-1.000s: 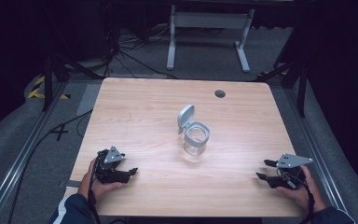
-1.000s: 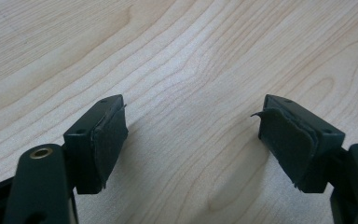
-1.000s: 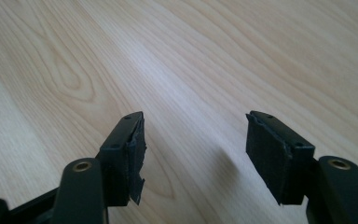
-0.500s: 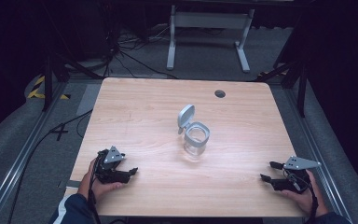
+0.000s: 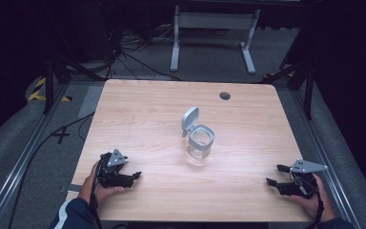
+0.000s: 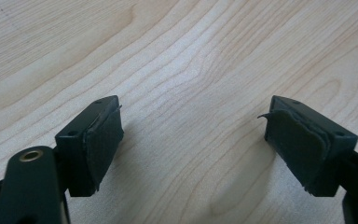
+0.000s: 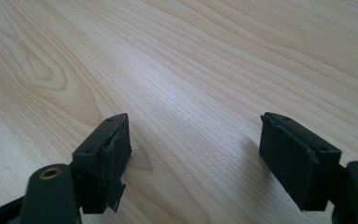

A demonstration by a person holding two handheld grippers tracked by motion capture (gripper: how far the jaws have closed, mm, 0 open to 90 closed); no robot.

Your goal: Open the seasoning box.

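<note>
A clear glass jar point(image 5: 201, 143) stands near the middle of the wooden table point(image 5: 143, 109), its grey hinged lid point(image 5: 190, 118) flipped up at the back left. My left gripper point(image 5: 132, 177) rests at the near left, well away from the jar. In the left gripper view my left gripper point(image 6: 198, 140) is open over bare wood. My right gripper point(image 5: 274, 174) lies at the near right corner, pointing left. Its jaws have just been opening, and in the right gripper view my right gripper point(image 7: 200, 158) stands open with nothing between the pads.
A round cable hole point(image 5: 225, 96) sits near the table's far edge. Behind the table a grey metal stand point(image 5: 214, 28) and loose cables point(image 5: 124, 57) lie on the dark floor. Metal rails point(image 5: 24, 162) run along both sides of the table.
The right gripper has slid slightly toward the near edge and its jaws have spread wider. The left gripper and the jar have stayed put.
</note>
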